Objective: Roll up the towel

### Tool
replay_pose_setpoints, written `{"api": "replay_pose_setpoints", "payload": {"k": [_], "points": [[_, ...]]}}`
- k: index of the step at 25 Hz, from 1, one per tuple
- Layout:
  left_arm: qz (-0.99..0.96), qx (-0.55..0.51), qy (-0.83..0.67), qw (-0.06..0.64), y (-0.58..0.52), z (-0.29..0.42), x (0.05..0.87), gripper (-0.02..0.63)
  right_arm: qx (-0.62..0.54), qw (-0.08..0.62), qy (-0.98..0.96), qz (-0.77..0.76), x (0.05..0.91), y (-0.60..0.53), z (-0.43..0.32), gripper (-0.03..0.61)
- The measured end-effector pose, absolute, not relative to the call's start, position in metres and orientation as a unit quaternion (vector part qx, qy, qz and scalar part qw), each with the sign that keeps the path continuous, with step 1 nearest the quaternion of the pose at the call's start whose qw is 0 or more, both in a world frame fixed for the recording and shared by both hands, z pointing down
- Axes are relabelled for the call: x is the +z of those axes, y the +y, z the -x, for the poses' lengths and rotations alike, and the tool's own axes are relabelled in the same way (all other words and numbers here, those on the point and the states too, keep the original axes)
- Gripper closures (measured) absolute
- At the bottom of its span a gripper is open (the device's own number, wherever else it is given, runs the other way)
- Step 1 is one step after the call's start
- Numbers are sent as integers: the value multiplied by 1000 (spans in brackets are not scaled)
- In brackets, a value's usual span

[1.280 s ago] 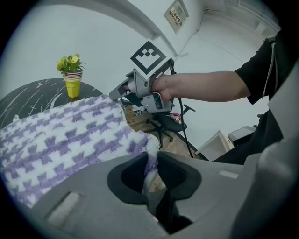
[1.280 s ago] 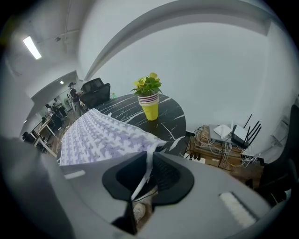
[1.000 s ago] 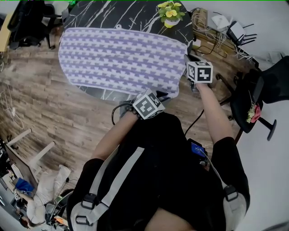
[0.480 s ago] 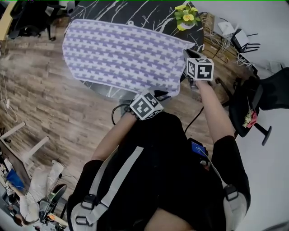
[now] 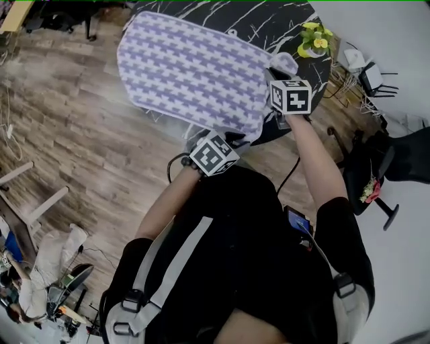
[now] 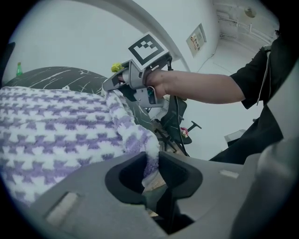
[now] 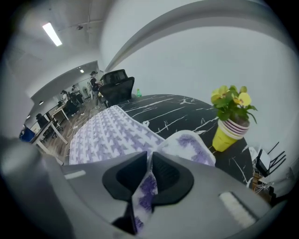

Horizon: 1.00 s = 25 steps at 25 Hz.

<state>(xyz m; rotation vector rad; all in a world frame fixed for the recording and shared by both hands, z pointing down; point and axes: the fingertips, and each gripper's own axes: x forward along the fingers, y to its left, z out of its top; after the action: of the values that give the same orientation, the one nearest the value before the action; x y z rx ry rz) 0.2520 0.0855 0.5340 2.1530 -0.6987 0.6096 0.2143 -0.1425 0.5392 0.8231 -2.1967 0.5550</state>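
Since rolling needs a straight starting edge, both grippers pinch the towel by its two corners on the person's side of the table. That edge hangs pulled taut, just off the table's near rim. The rest of the towel spreads flat over the tabletop, and its left part seems to reach past the table's edge.

- **Left gripper**: narrow gap, pads pressing a bunched towel corner. Its jaws have just been opening a touch, with cloth between them, so I judge the grip holds but is looser.
- **Right gripper**: jaws nearly together on a thin fold of the other corner, which flops over just ahead of them above the table.
- **Yellow flower pot**: stands on the table to the right, near the towel but apart from it.

Likely stage is straightening and positioning, with no roll started. Two-corner hold keeps the edge square to the table for an even first turn. Risk: the left corner slips out.
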Motion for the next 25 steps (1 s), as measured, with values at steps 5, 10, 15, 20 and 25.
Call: {"api": "replay_pose_setpoints", "payload": {"k": [5, 10, 15, 20, 25], "points": [[-824, 242, -310, 408, 97, -221, 545, 471, 203, 375, -855, -295, 552, -134, -182, 535], [-798, 264, -344, 419, 107, -193, 556, 454, 201, 372, -865, -269, 552, -128, -156, 463], [-762, 277, -386, 441, 110, -165, 569, 453, 201, 360, -872, -262, 546, -131, -147, 448], [-712, 293, -446, 457, 113, -135, 587, 453, 200, 362, -864, -287, 546, -141, -183, 449], [-704, 309, -466, 438, 102, -128, 584, 453, 207, 366, -853, -310, 550, -153, -223, 449]]}}
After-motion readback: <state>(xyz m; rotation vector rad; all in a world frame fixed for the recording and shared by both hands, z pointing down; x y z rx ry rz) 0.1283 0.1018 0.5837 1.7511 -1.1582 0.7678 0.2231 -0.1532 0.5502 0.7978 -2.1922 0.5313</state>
